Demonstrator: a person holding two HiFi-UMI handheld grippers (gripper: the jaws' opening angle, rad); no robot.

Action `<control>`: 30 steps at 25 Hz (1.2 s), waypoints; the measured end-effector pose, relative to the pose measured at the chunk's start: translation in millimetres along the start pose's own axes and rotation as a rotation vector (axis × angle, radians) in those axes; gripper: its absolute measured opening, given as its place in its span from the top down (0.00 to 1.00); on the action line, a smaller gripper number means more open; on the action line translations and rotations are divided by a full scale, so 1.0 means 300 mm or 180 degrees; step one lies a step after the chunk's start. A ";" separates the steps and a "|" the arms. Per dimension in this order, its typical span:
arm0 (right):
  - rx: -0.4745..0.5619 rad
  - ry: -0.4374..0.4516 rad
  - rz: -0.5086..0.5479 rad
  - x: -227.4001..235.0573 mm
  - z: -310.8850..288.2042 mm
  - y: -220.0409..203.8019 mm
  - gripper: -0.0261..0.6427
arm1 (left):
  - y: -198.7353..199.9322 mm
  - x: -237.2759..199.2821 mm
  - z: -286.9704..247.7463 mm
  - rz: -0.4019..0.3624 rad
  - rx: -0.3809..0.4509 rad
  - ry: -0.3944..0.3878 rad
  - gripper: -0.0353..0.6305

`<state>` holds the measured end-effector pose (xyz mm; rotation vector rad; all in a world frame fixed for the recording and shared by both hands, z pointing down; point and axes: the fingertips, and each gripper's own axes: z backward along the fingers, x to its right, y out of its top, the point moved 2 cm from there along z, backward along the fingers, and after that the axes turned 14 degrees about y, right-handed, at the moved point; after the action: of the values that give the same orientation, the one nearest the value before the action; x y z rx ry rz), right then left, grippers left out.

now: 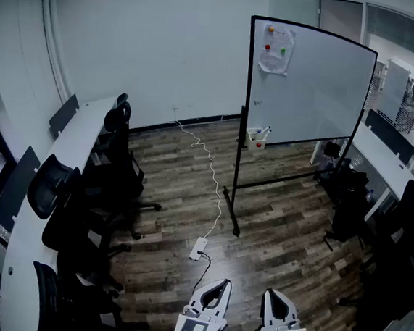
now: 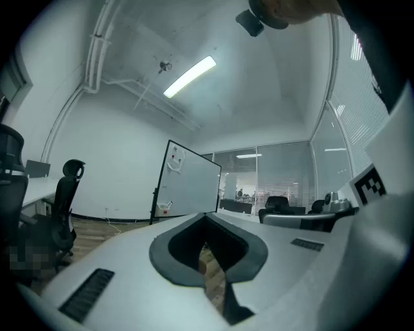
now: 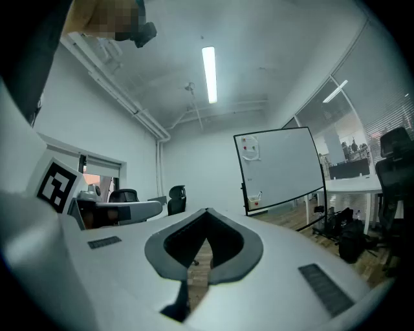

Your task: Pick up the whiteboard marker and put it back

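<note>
White holder (image 1: 255,138): hangs on the whiteboard (image 1: 309,84) stand, well apart from both grippers.
Whiteboard marker (image 1: 266,130): stands tilted in this holder.
Left gripper (image 1: 217,284): jaws together, nothing between them.
Right gripper (image 1: 273,294): jaws together, empty.

A white power strip (image 1: 198,248) lies on the wood floor (image 1: 281,230) at my twelve o'clock; black office chairs (image 1: 111,174) line a curved counter (image 1: 77,133) at nine.

Marker (image 1: 266,130) in whiteboard (image 1: 317,84) holder (image 1: 255,139): thin sliver, too small to confirm; colour indiscernible.
</note>
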<state>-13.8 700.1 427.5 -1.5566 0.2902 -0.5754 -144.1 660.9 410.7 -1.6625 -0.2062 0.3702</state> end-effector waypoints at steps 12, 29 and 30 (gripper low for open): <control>0.0028 -0.0034 -0.0028 -0.037 -0.059 -0.014 0.94 | -0.030 -0.057 -0.003 0.0030 -0.0018 -0.0156 0.94; 0.0021 -0.0209 -0.0057 -0.056 -0.149 -0.059 0.94 | -0.111 -0.173 -0.044 0.0038 -0.0177 -0.0254 0.94; 0.0019 -0.0214 -0.0073 -0.044 -0.164 -0.064 0.94 | -0.117 -0.179 -0.060 0.0028 -0.0193 -0.0248 0.94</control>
<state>-53.6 666.3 443.2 -1.5718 0.2195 -0.5402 -184.7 630.0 453.6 -1.7104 -0.2706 0.4398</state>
